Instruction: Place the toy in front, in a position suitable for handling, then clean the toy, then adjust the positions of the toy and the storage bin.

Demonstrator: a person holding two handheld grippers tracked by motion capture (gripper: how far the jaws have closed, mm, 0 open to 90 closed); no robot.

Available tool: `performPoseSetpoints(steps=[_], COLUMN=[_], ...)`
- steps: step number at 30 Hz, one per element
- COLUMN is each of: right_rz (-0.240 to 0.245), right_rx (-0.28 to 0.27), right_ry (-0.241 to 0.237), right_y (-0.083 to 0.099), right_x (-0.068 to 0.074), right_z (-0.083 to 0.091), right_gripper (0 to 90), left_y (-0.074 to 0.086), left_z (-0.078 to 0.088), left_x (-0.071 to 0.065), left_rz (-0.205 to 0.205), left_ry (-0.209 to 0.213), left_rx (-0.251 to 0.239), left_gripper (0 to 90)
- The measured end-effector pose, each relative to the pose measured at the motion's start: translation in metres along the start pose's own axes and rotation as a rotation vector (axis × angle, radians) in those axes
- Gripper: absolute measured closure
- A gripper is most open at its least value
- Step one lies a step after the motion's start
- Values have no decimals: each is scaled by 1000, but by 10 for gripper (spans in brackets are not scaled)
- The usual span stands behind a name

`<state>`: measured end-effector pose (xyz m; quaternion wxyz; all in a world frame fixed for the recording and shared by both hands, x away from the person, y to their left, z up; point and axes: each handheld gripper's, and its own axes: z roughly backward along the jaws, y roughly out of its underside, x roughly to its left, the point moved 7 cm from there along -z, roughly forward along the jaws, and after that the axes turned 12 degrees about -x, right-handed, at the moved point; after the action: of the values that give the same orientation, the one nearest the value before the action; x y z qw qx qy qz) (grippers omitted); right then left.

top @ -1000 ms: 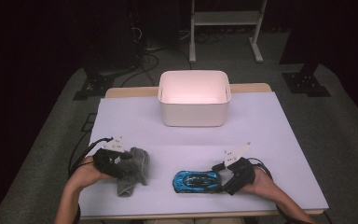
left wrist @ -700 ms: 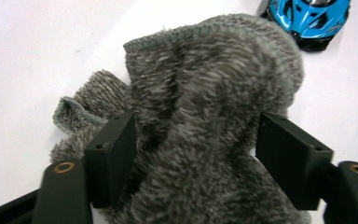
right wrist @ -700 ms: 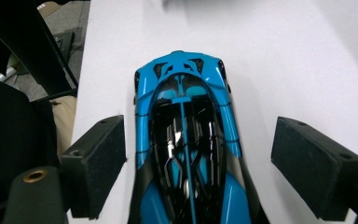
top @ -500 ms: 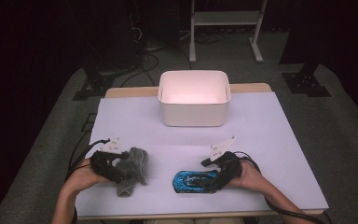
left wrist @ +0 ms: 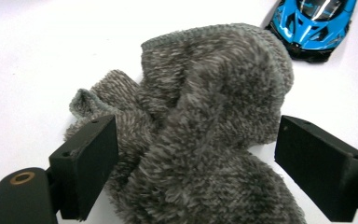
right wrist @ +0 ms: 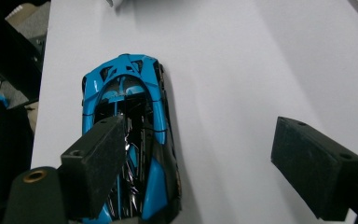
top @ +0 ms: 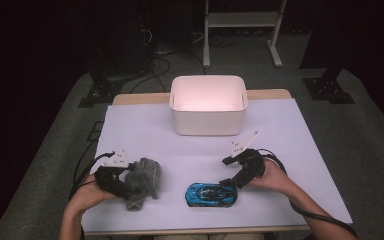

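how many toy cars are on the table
1. The blue toy car lies on the white table near its front edge, just beside the right gripper. The white bin's inside isn't fully visible, so another could be hidden there.

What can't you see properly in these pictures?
- High view: the floor of the white bin, hidden by its near wall.
- Left gripper view: the grey fuzzy cloth's bottom, cut off by the edge.
- Right gripper view: the blue toy car's near end, behind a jaw and the edge.
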<state>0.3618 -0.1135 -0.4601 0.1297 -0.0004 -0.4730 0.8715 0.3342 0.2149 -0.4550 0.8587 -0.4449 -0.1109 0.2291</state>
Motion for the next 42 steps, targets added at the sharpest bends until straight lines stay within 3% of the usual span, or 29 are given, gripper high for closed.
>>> performPoseSetpoints(steps=[3, 12, 16, 22, 42], right_rz=[6, 37, 55, 74, 110], right_rx=[11, 29, 40, 12, 39], right_ry=[14, 42, 57, 52, 28], right_y=[-8, -35, -48, -69, -95], right_x=[-7, -29, -37, -42, -55], right_z=[6, 27, 35, 43, 34], right_gripper=[156, 146, 148, 149, 149], left_y=[0, 1, 2, 0, -1], left_z=[-2, -4, -1, 0, 5], left_x=[-1, 1, 1, 1, 1], left_rz=[19, 22, 29, 26, 28], left_ry=[6, -33, -35, -35, -14], left_rx=[-23, 3, -8, -14, -33], left_gripper=[108, 95, 95, 95, 90])
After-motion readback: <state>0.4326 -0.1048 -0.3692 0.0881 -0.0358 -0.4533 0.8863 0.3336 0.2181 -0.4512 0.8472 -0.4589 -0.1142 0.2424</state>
